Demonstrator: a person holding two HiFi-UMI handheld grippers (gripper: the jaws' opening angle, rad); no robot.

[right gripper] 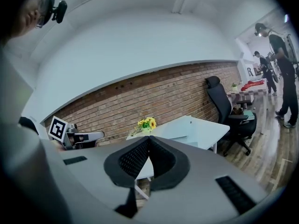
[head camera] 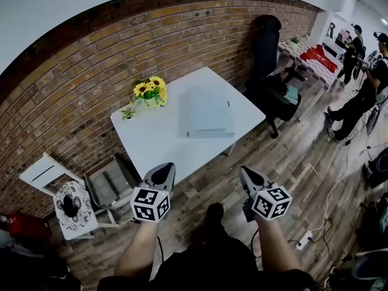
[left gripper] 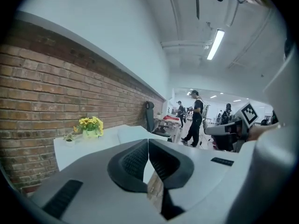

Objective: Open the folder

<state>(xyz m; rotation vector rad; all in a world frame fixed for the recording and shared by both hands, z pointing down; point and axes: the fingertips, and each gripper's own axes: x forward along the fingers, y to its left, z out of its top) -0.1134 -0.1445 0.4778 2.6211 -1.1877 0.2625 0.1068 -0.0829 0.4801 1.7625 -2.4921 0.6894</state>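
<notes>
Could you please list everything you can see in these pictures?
table: one, white, against the wall
brick wall: one, red-brown, behind the table
folder: one, pale grey, closed, flat on the table
sunflowers: one potted bunch, yellow, table's wall-side edge
office chair: one, black, right of the table
side chairs: two or three, white and grey, left of the table
people: at least two, dark clothes, far right
left hand-held gripper: one, grey, shut, empty, short of the table
right hand-held gripper: one, grey, shut, empty, short of the table
</notes>
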